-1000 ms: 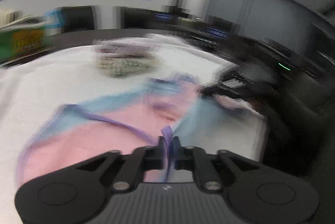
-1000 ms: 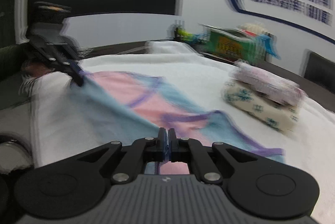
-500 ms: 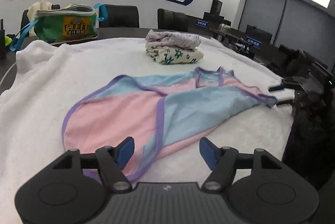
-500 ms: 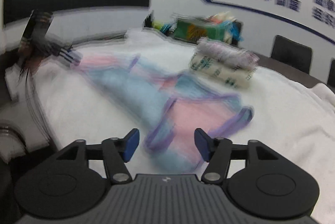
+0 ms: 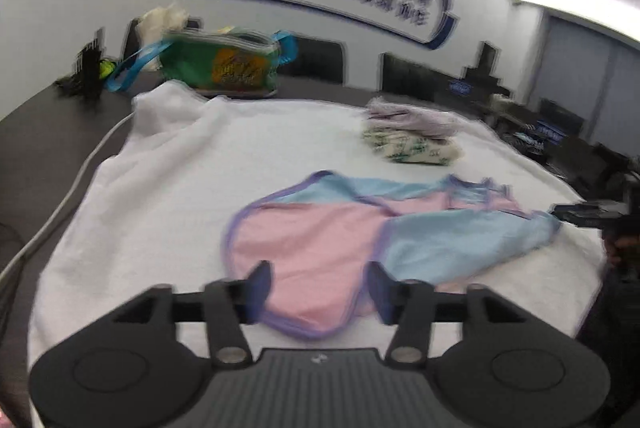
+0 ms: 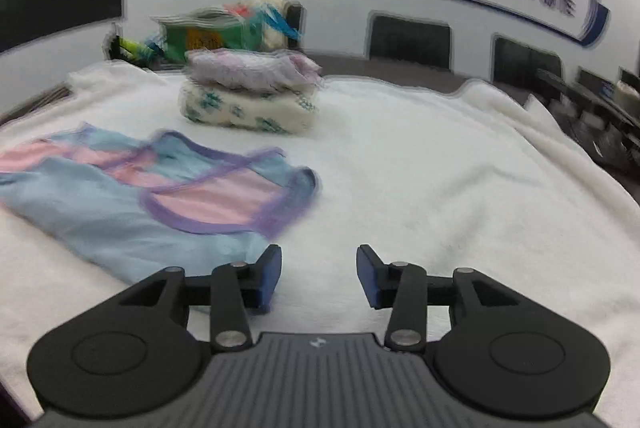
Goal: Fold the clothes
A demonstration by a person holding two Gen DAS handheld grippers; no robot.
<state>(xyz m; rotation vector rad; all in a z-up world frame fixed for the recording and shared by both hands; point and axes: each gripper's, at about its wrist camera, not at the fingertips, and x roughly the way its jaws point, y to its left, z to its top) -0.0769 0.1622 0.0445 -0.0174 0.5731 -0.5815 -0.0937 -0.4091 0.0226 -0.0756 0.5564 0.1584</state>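
A green bag [image 5: 218,66] sits far left, its contents too blurred to tell. The garment [image 5: 360,240] lies flat on the white towel [image 5: 168,188]. The left gripper [image 5: 318,286] gapes empty over its hem; the right gripper [image 6: 318,276] is closing on nothing.

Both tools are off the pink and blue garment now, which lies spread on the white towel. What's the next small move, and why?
Probably bring the left tool down onto the purple-trimmed near edge of the garment and pinch it. That tool stands open over the hem with nothing gripped; the right tool is closing on nothing over bare towel.
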